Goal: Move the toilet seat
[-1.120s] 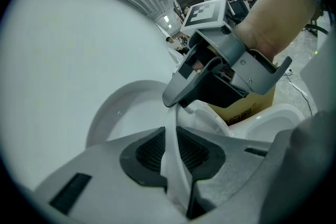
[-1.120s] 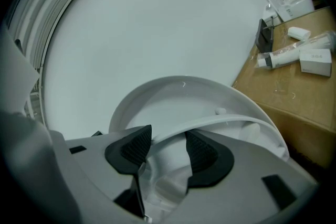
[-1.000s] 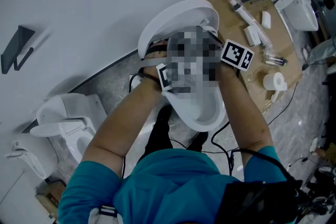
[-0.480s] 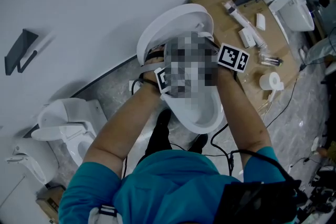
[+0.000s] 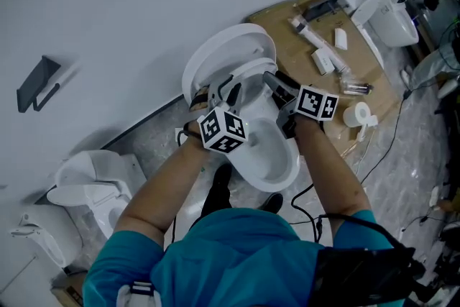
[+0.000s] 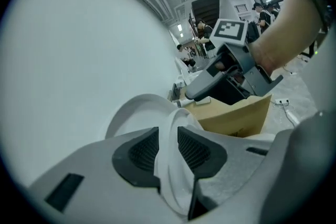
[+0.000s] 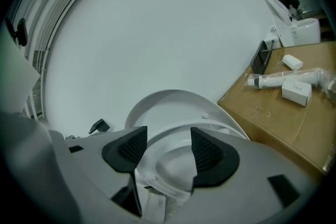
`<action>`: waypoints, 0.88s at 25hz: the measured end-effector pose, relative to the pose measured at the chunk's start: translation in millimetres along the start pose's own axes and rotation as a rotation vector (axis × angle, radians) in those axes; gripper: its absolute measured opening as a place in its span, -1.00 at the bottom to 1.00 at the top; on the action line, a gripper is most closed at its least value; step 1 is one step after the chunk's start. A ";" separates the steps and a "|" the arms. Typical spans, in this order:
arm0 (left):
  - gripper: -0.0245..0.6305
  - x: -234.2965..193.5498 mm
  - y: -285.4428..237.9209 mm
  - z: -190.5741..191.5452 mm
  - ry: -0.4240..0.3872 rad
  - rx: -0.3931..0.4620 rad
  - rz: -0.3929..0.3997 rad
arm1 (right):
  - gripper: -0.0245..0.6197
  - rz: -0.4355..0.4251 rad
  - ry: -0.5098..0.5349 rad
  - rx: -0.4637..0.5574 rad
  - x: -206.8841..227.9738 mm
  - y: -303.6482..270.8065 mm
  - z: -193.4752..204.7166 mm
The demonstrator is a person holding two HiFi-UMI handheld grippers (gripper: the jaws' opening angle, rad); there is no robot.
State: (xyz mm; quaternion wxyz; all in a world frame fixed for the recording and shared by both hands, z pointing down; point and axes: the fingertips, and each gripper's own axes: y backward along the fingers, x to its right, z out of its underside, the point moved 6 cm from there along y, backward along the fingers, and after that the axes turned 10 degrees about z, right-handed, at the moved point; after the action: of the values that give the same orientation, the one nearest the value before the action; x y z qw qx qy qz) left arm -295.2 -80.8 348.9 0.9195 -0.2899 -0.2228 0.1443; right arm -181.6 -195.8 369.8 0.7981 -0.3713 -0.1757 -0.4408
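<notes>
A white toilet stands against the wall with its lid (image 5: 215,54) raised. The toilet seat (image 5: 248,72) is a ring tilted up off the bowl (image 5: 269,154). My left gripper (image 5: 223,93) is at the seat's left side. In the left gripper view the seat's rim (image 6: 169,134) fills the narrow gap between its pads, which have just been opening a little. My right gripper (image 5: 277,86) is at the seat's right side with its jaws wide and just opening further. The seat (image 7: 210,126) and bowl (image 7: 168,162) show between its pads, untouched.
A cardboard sheet (image 5: 323,25) lies right of the toilet and carries tubes, small boxes and a tape roll (image 5: 358,113). A second toilet (image 5: 93,176) stands at the left, another (image 5: 388,11) at top right. A black bracket (image 5: 36,83) hangs on the wall. Cables (image 5: 388,147) trail over the floor.
Both grippers have risen toward the camera, and their marker cubes show larger. The right jaws stand wider. The whole scene has slid left in the head view.
</notes>
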 end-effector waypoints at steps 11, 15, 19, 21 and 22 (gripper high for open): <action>-0.64 36.5 84.6 -66.2 0.316 0.362 0.258 | -0.36 -0.084 0.193 0.058 -21.1 139.3 -10.1; -0.65 48.6 108.4 -92.3 0.376 0.448 0.347 | -0.51 -0.070 0.255 0.097 -23.6 198.6 -14.1; -0.71 71.0 131.1 -123.6 0.308 0.499 0.452 | -0.64 -0.027 0.352 0.120 -28.7 254.5 -16.3; -0.76 83.8 139.2 -136.7 0.287 0.526 0.484 | -0.71 -0.009 0.373 0.143 -28.6 282.7 -15.9; -0.80 89.7 142.6 -143.4 0.280 0.541 0.500 | -0.74 0.001 0.371 0.159 -27.8 296.7 -16.0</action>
State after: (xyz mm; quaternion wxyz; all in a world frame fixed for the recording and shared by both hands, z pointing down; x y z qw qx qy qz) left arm -166.8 0.0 187.9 0.9207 -0.0991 0.0285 0.3765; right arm 49.8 -92.2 212.4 0.8439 -0.2196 -0.0596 -0.4858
